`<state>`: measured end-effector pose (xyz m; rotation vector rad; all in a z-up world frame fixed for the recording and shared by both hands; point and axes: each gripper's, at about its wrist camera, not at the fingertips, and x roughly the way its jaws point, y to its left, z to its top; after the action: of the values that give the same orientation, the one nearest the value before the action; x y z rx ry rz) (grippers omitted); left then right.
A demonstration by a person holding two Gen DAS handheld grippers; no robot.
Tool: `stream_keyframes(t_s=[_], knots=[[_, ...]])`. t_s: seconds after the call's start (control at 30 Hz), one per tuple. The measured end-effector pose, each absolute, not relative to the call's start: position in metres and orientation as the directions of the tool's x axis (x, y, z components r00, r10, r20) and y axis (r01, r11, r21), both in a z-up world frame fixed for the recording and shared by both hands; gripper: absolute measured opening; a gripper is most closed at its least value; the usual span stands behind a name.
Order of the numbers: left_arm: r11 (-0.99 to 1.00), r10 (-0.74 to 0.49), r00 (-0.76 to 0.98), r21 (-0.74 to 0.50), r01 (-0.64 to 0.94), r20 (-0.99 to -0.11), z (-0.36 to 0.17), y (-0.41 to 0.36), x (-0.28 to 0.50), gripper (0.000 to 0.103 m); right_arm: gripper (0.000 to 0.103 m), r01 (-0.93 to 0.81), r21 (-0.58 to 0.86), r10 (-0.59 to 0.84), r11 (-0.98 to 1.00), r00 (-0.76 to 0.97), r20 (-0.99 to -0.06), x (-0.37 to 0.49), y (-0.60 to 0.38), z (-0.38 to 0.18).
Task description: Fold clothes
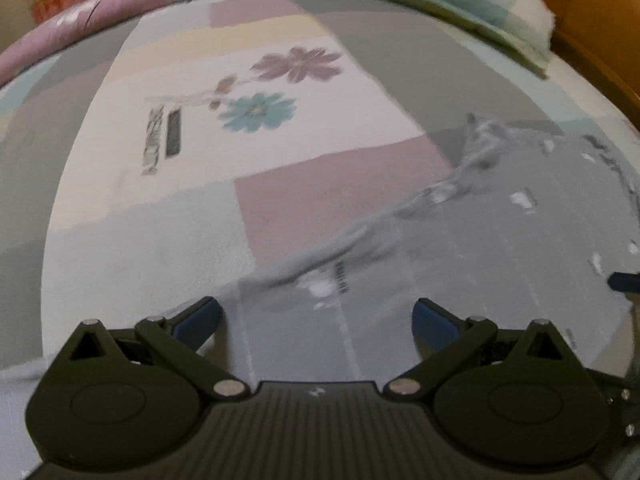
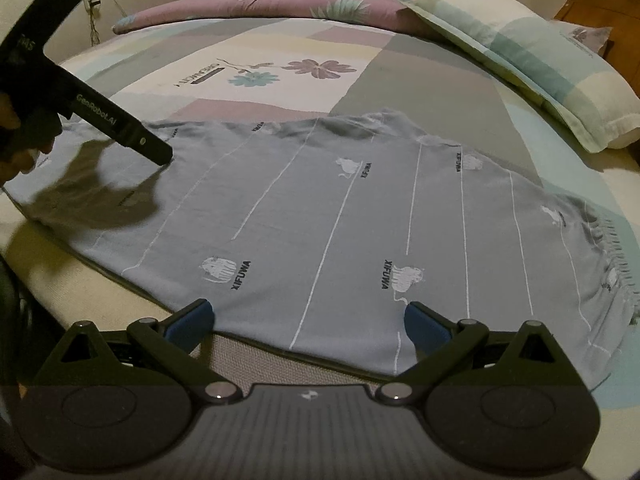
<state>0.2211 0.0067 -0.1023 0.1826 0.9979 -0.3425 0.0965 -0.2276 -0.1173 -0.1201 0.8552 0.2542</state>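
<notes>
Grey-blue garment (image 2: 320,216) has white stripes and cat prints; bedsheet (image 2: 280,52) shows pastel blocks with purple and teal flowers.

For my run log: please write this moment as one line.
task: fold clothes | garment: flat on bed | left gripper: open, over garment | right gripper: open, at near hem | fold: not begun

Left gripper (image 1: 318,316): jaws spread wide, empty, angled low. Right gripper (image 2: 308,318): jaws likewise wide, empty. A hand (image 2: 16,136), apparently, grips the left tool.
</notes>
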Motion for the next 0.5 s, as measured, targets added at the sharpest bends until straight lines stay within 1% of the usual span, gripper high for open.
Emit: stream_keyframes(t_s=[0.1,0.2,0.33,0.4,0.43,0.5], knots=[[0.902,-0.236,0.491,-0.002,0.431,-0.839,-0.091,-0.010,0.211,0.102,0.103,-0.225,-0.022,0.144,0.974,0.691,-0.709,0.094,-0.245,-0.101],[0.870,-0.289,0.476,-0.020,0.492,-0.830,-0.081,-0.033,0.207,0.102,0.103,-0.134,-0.039,0.071,0.990,0.726,-0.684,0.098,-0.276,-0.094],[0.825,-0.357,0.453,-0.049,0.563,-0.817,-0.069,-0.068,0.212,0.102,0.103,0.027,-0.036,-0.044,0.999,0.689,-0.723,0.105,-0.319,-0.111],[0.800,-0.388,0.443,-0.057,0.597,-0.808,-0.066,-0.090,0.220,0.102,0.103,0.073,0.018,-0.035,0.997,0.661,-0.750,0.103,-0.336,-0.124],[0.788,-0.405,0.437,-0.064,0.612,-0.803,-0.065,-0.101,0.225,0.102,0.103,0.075,0.043,-0.020,0.996,0.680,-0.733,0.098,-0.341,-0.126],[0.766,-0.441,0.419,-0.089,0.637,-0.794,-0.066,-0.125,0.236,0.102,0.103,0.059,0.042,-0.011,0.997,0.696,-0.718,0.093,-0.341,-0.129]])
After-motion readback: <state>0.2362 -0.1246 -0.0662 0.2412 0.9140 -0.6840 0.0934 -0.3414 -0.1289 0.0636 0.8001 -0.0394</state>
